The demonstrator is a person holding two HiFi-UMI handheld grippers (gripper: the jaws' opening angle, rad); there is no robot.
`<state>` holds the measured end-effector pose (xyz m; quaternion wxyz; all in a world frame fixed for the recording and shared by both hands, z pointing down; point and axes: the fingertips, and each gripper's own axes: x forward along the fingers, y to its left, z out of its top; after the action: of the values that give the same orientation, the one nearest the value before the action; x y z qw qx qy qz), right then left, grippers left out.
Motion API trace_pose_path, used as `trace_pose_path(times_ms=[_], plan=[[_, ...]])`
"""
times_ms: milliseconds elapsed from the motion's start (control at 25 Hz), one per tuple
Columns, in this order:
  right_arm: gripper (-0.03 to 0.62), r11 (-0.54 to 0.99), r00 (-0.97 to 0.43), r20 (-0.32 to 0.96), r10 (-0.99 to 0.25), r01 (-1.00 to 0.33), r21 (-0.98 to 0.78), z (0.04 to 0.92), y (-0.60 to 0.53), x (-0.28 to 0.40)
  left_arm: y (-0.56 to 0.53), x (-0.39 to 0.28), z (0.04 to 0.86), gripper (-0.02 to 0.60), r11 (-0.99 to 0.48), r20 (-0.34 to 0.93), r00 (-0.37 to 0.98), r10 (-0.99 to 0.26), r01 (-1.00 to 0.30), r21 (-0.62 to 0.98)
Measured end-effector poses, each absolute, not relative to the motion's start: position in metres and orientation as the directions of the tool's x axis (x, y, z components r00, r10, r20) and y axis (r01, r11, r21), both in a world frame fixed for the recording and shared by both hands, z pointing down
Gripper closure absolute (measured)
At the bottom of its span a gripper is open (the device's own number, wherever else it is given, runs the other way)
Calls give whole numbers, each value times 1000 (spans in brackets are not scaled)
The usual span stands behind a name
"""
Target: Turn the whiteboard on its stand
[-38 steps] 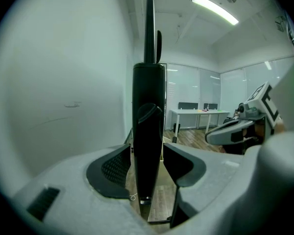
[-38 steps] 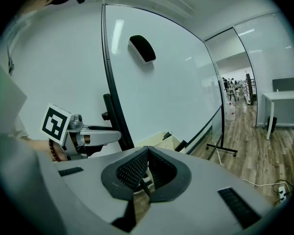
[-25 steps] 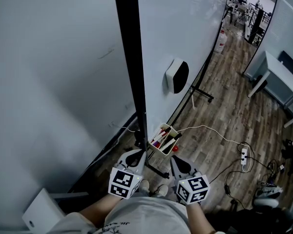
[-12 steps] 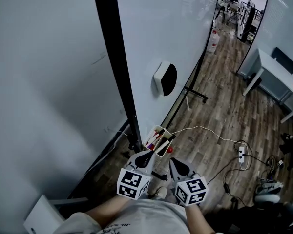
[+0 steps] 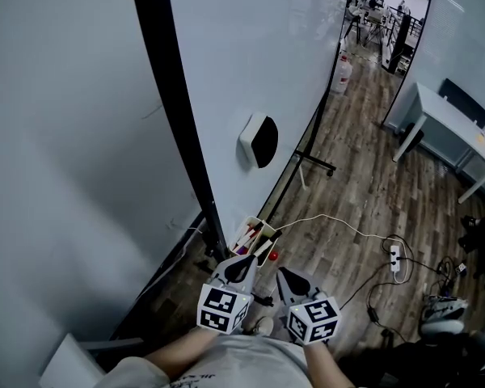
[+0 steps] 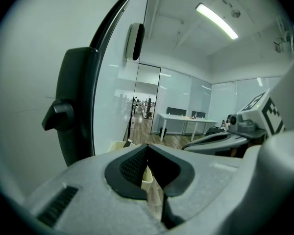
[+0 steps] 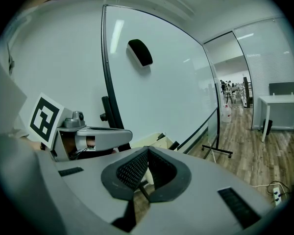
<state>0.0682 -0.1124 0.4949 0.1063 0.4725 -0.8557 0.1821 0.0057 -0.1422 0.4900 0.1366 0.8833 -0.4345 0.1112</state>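
Observation:
The whiteboard (image 5: pixel 250 63) stands edge-on to me, its black frame edge (image 5: pixel 174 111) running down to the stand's post. A black-and-white eraser (image 5: pixel 259 140) sticks to its face, and a marker tray (image 5: pixel 255 234) sits at its lower corner. My left gripper (image 5: pixel 241 267) is shut and empty just below the post. My right gripper (image 5: pixel 281 275) is beside it, also shut and empty. In the left gripper view the post's clamp knob (image 6: pixel 59 115) is close at the left. The right gripper view shows the board face (image 7: pixel 166 87) and the eraser (image 7: pixel 139 52).
The stand's foot (image 5: pixel 317 165) reaches onto the wooden floor. A white cable runs to a power strip (image 5: pixel 396 255). A white desk (image 5: pixel 449 124) stands at the right, with a white box (image 5: pixel 65 360) at the lower left. My shoes (image 5: pixel 263 323) are below the grippers.
In the head view the board's black edge and the eraser have slid to the left and down. Both grippers stayed shut side by side, now slightly lower in the picture.

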Motion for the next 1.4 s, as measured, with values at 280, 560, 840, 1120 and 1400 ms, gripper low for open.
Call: trace_pose_path(times_ms=[280, 560, 840, 1120, 1400], plan=[[588, 481, -527, 348, -776, -850, -215, 493, -113, 72, -143, 11, 489, 571, -592, 312, 605, -732, -793, 148], [588, 484, -528, 350, -773, -849, -213, 494, -113, 71, -143, 11, 490, 571, -593, 315, 606, -730, -791, 148], [588, 490, -535, 351, -768, -845, -215, 494, -110, 66, -138, 8, 490, 571, -597, 319, 609, -726, -789, 148], [588, 508, -551, 350, -758, -834, -215, 491, -110, 61, -139, 7, 486, 571, -596, 316, 607, -729, -790, 142], [588, 516, -555, 350, -754, -831, -208, 492, -110, 58, -138, 5, 485, 571, -598, 307, 604, -735, -792, 125]])
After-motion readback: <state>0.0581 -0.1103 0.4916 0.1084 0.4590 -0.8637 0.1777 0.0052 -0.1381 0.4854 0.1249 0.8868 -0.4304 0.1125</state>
